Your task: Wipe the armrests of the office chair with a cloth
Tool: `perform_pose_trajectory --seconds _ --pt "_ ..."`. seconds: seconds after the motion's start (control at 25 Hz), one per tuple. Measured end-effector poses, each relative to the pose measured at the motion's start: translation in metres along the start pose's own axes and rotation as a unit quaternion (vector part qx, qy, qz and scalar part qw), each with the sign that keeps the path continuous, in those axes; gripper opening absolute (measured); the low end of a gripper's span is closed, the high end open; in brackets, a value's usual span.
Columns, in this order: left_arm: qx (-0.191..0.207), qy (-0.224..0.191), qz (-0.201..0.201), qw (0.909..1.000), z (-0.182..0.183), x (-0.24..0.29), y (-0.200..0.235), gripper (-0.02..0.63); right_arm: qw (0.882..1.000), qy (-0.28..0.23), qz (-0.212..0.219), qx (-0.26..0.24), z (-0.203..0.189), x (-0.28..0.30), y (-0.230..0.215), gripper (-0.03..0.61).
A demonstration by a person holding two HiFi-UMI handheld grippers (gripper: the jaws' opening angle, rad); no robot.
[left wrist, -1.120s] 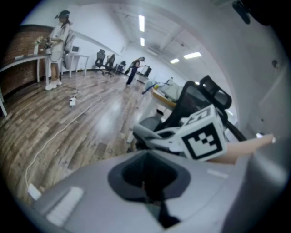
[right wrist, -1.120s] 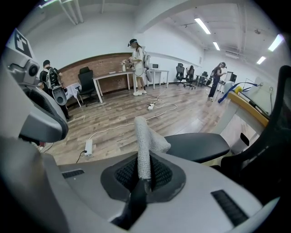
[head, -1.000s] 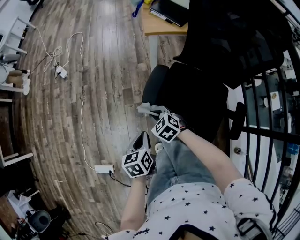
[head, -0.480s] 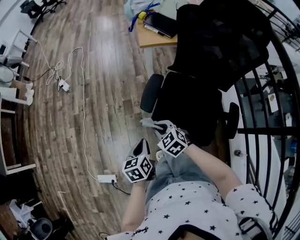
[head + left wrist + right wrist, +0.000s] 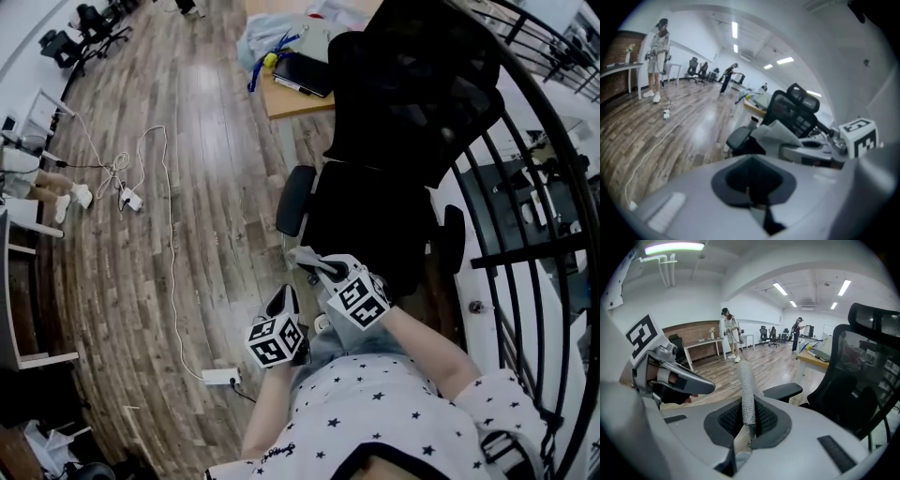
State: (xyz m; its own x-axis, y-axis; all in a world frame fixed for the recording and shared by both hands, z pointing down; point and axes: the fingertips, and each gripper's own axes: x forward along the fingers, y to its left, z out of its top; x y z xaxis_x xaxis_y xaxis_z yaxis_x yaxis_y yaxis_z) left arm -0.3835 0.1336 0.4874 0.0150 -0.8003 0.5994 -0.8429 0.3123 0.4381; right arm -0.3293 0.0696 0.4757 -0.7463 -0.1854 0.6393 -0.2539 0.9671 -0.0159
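The office chair [image 5: 403, 131] fills the upper right of the frame, with one armrest [image 5: 295, 200] at centre-left and the other armrest [image 5: 454, 239] at right. The cloth [image 5: 307, 256] sits just below the centre-left armrest, apart from it, with my right gripper [image 5: 323, 270] fingers clamped on it. My left gripper [image 5: 285, 292] fingers are closed on nothing. I judge wiping not yet begun: both armrests are left to do.
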Motion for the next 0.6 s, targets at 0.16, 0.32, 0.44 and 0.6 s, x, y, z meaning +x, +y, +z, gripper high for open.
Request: perform_pose_trajectory --seconds 0.16,0.32,0.44,0.6 --pt "0.013 -0.010 -0.013 0.9998 0.008 -0.008 -0.011 0.008 1.000 -0.020 -0.011 0.012 0.003 -0.023 0.004 0.025" --pt "0.029 -0.020 -0.026 0.9990 0.014 -0.013 -0.022 0.008 0.999 -0.037 -0.022 0.020 0.005 -0.039 0.005 0.025" --pt "0.042 -0.026 -0.037 0.9981 0.016 -0.018 -0.030 0.008 0.998 -0.047 -0.031 0.024 0.007 -0.049 0.006 0.025" --pt "0.051 -0.031 -0.045 0.9972 0.017 -0.024 -0.033 0.008 0.997 -0.058 -0.035 0.022 0.010 -0.062 0.011 0.025"
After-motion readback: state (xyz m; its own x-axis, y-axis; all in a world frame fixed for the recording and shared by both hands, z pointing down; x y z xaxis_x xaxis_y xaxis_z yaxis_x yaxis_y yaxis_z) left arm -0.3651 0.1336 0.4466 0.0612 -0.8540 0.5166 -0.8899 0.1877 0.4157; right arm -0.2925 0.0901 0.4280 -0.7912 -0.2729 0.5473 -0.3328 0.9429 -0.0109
